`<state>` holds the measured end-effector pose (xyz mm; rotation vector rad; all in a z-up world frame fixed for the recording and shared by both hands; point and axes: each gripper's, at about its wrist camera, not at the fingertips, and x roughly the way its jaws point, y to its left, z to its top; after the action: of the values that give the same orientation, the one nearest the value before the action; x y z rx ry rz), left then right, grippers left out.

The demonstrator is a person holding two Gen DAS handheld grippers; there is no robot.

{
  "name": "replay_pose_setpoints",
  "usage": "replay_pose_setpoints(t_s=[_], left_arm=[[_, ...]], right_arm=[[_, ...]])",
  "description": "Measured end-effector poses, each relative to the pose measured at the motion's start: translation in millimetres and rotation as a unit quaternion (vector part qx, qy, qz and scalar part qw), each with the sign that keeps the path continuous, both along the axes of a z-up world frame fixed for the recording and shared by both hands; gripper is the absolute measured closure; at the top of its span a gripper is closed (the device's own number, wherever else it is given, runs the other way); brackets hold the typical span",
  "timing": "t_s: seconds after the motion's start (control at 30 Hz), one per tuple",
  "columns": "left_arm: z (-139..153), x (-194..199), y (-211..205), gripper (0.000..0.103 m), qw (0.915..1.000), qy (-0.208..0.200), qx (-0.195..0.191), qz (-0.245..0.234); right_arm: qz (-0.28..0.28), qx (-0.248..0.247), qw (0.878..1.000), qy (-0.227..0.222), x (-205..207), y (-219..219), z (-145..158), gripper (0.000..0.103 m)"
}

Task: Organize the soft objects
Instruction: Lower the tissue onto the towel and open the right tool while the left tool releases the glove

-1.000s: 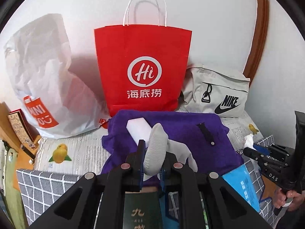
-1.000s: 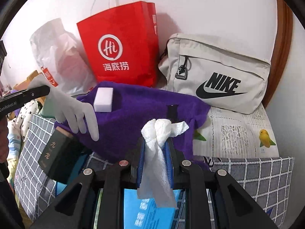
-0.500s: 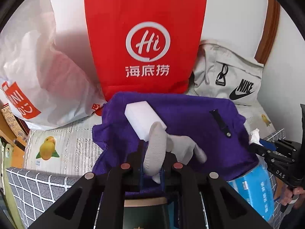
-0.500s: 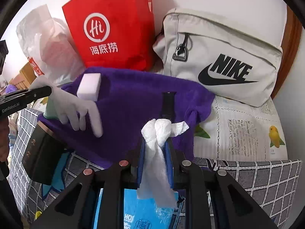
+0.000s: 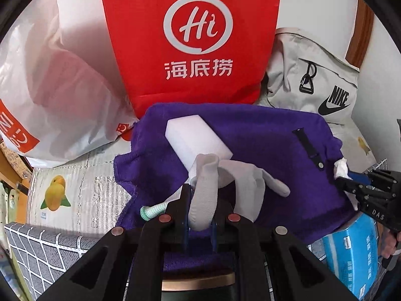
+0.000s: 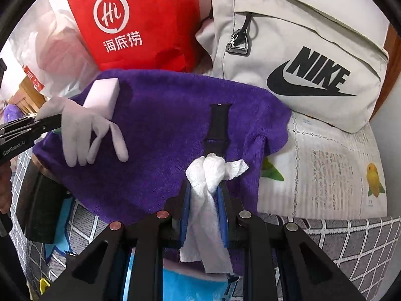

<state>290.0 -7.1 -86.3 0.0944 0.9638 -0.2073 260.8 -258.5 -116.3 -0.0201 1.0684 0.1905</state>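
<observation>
While the left tool (image 5: pixel 200 198) pinches the cuff of a pale grey glove (image 5: pixel 235 183) at lower centre of the left wrist view, the glove's fingers trail to the right and rest on a purple towel (image 5: pixel 263 135) that fills the middle of the frame. A white sponge block (image 5: pixel 195 138) lies on the towel just above the glove, touching it, and a black strap (image 5: pixel 308 145) lies on the towel toward the right. The right tool (image 6: pixel 204 193) is pressed onto a crumpled white tissue (image 6: pixel 210 175) — its bunched top pokes above the fingertips and its tail hangs down between the arms, at lower centre of the right wrist view, over the towel's near edge just below the strap. In the left wrist view that same tool enters from the right edge with the tissue at its tip. Behind the towel stand a red paper bag (image 5: pixel 190 37) at top centre, a white plastic bag (image 5: pixel 57 87) at upper left and a grey Nike bag (image 6: pixel 300 57) at upper right. A blue box (image 5: pixel 351 253) sits at lower right of the left wrist view — partly under the towel.
</observation>
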Motion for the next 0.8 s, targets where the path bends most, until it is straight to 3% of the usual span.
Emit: replay_pose_setpoints(t_s=[0.53, 0.6, 0.7, 0.73, 0.8], left_arm=[[-9.0, 2.9, -4.3, 0.085, 0.9996, 0.022, 0.015, 0.0], [-8.2, 0.8, -3.4, 0.078, 0.9997, 0.023, 0.012, -0.001], [-6.2, -3.0, -3.5, 0.054, 0.9996, 0.019, 0.019, -0.002], [-5.4, -4.0, -4.3, 0.047, 0.9995, 0.016, 0.025, -0.001], [-4.1, -4.6, -5.4, 0.044, 0.9994, 0.013, 0.033, 0.001]], right_arm=[[0.016, 0.001, 0.999, 0.036, 12.7, 4.2, -15.9, 0.082], [0.017, 0.001, 0.999, 0.037, 12.4, 4.7, -16.4, 0.081], [0.018, 0.003, 0.999, 0.032, 12.0, 5.5, -15.6, 0.079], [0.016, 0.004, 0.999, 0.032, 12.4, 4.8, -15.5, 0.074], [0.013, 0.011, 0.999, 0.034, 12.8, 3.2, -15.1, 0.063]])
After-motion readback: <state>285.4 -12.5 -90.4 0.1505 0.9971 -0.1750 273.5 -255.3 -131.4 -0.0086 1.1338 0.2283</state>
